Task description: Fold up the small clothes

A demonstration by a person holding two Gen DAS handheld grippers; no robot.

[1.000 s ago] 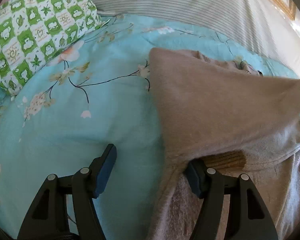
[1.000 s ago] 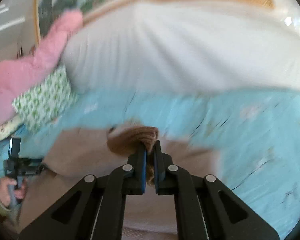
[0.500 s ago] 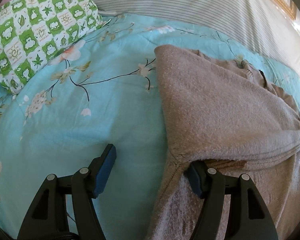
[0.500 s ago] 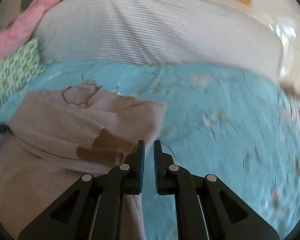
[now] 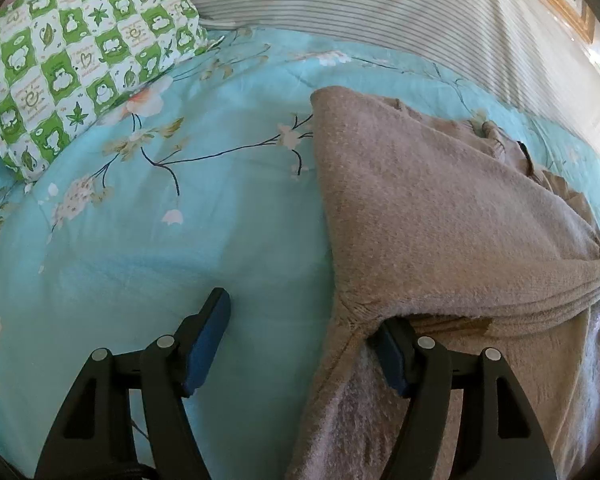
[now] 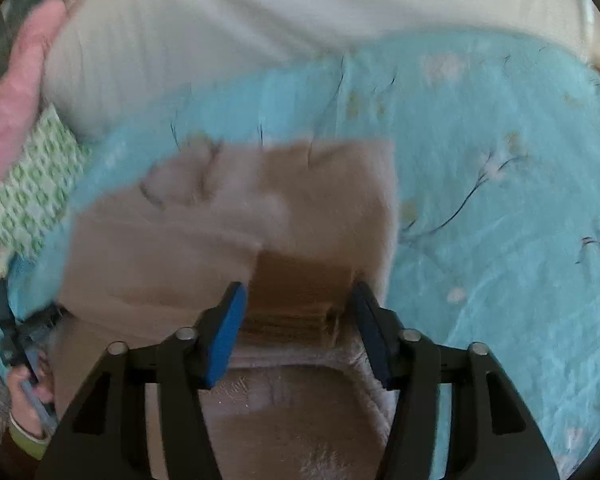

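Fuzzy tan fleece garment (image 5: pixel 428 216), folded into a wedge, on smooth floral bedspread (image 5: pixel 148 240).

Left of the brown garment (image 5: pixel 440 208) the blue floral bedspread (image 5: pixel 180 248) lies flat and bare, room enough for a gripper to pass. Farther back the green checked pillow (image 5: pixel 72 64) and the striped cushion (image 5: pixel 360 4) block the way. Right of the garment, the bedspread (image 6: pixel 500 208) is bare too.

Bedroom — floral bedsheet (image 5: pixel 220 240), pillow (image 5: pixel 72 72)
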